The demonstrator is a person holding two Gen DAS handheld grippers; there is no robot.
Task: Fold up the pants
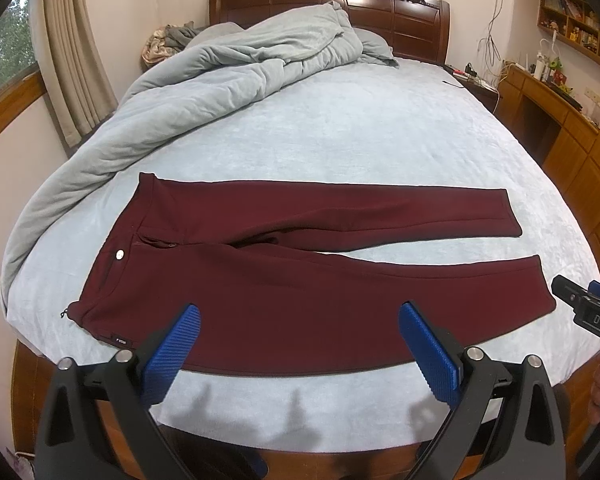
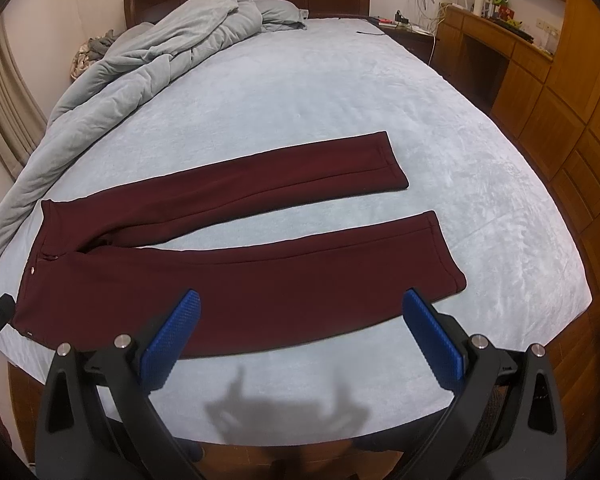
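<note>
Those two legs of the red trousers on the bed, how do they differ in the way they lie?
The near leg lies closest to the open grippers at the bed's edge; the far leg lies further toward the grey duvet. The near leg's cuff reaches further right than the far leg's. They spread apart toward the cuffs, showing a wedge of sheet. Both lie flat, unfolded and maroon.

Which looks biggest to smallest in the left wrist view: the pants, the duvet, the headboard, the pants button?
1. Duvet or pants: both cover similar area, and the pants lie nearer the camera, so no firm ranking.
3. Headboard.
4. Button, smallest.
</note>
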